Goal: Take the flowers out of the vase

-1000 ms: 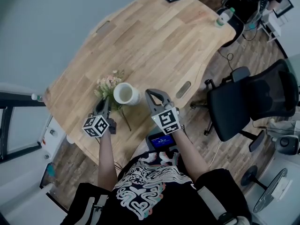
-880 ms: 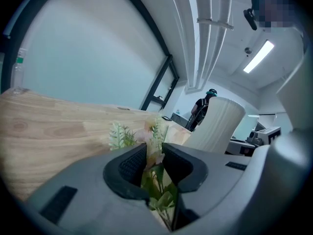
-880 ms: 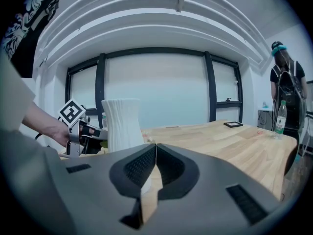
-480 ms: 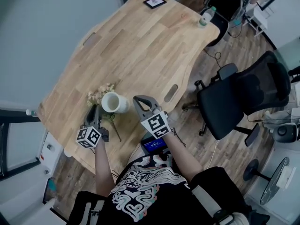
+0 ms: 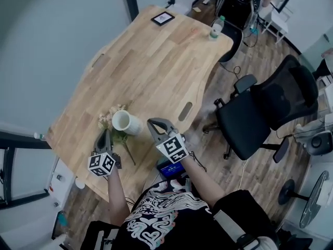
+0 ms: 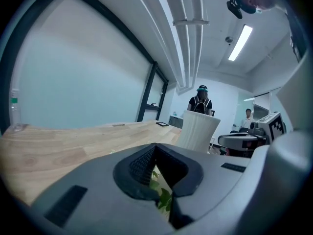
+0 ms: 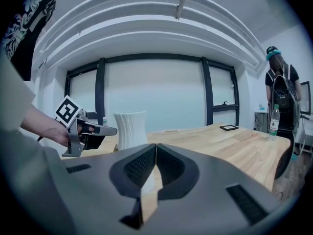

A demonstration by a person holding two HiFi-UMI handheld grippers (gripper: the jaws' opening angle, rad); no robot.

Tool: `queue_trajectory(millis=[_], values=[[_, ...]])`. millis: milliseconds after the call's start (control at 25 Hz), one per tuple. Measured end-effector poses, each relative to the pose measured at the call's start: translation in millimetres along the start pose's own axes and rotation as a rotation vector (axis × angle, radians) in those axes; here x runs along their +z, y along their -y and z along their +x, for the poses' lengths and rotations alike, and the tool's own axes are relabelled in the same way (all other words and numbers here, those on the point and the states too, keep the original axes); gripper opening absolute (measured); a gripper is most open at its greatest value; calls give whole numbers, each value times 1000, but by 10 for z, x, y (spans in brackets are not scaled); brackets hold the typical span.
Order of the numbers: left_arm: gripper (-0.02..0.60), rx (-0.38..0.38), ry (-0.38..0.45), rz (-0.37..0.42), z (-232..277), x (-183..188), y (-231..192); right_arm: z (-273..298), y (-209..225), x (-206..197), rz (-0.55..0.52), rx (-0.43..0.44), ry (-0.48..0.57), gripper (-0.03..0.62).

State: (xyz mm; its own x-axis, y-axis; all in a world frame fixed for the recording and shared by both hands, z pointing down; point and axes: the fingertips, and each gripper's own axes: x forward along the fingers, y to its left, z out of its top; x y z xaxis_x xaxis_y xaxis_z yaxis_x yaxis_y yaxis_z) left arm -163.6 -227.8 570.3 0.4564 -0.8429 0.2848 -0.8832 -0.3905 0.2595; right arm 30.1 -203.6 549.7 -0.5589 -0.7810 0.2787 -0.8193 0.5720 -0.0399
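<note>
Pale wood planks make up the long table (image 5: 156, 61), which runs away from the white ribbed vase (image 5: 126, 123) standing upright near its close edge. The flowers (image 5: 107, 119) lie on the tabletop, touching the vase's left side, with a dark stem trailing back from it toward the person. The left gripper (image 5: 105, 137) hangs just beside the vase over that greenery. Its jaws have just been closing and now meet tip to tip, with green leaves (image 6: 164, 197) showing through the gap behind the tips; I cannot tell whether any are pinched. The right gripper (image 5: 152, 123) is just right of the vase, jaws together on nothing. Far beyond the vase a picture frame (image 5: 162, 18) and a bottle (image 5: 214, 29) sit at the table's end. Right of the vase, off the table, a black office chair (image 5: 270, 108) stands on the wood-plank floor (image 5: 218, 155).
</note>
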Motion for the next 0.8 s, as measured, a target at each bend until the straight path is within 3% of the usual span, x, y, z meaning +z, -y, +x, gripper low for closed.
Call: queue_trajectory(millis=[520,800], values=[[3,24,111,93,-635,300,357,-340,-294,229,-38,17,35,8],[3,29,163,121,-1071,410,689,-751,-331,569,23,0,82,8]])
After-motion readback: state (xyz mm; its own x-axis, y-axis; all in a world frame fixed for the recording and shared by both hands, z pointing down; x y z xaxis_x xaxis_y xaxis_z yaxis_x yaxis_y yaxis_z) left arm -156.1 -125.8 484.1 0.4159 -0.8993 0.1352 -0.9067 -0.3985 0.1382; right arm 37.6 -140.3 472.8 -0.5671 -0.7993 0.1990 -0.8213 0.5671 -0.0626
